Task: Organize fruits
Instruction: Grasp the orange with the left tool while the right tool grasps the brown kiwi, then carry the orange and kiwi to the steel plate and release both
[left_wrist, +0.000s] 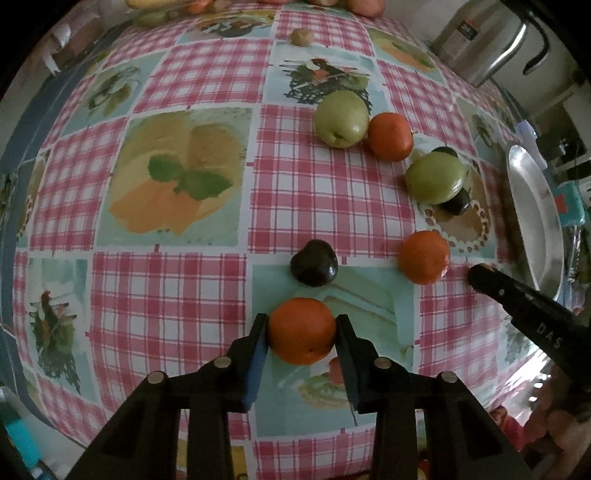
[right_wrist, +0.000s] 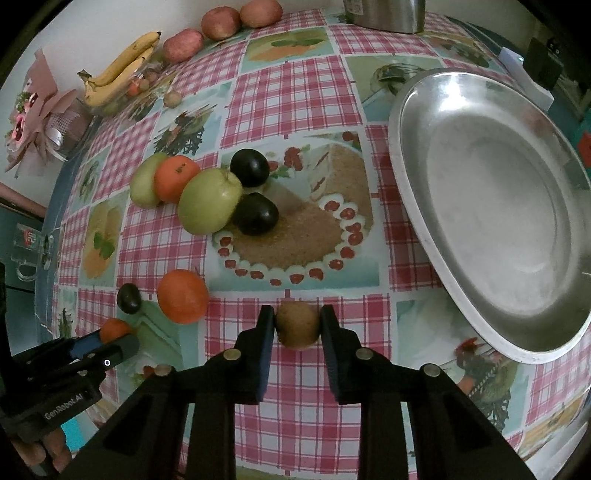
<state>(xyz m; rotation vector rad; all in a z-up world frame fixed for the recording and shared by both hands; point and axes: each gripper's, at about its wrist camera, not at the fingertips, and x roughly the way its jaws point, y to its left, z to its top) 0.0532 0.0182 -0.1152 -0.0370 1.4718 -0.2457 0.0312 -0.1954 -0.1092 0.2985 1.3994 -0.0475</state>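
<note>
- The left hand-held gripper (left_wrist: 301, 328) clamps an orange (left_wrist: 301, 330) on the near worktop (left_wrist: 177, 288).
- The right hand-held gripper (right_wrist: 297, 325) clamps a kiwi (right_wrist: 297, 325), left of the empty steel tray (right_wrist: 413, 206).
- Grasping step; next, I think, lift both and carry them right into the tray.

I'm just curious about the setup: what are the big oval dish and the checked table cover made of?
The oval dish looks like metal, probably stainless steel or aluminium: silvery grey, with bright glints along its rim and a duller, brushed-looking inside. The table cover looks like wipe-clean plastic or oilcloth rather than woven cloth: printed food pictures, lying flat, faintly glossy. I can't be certain.
</note>
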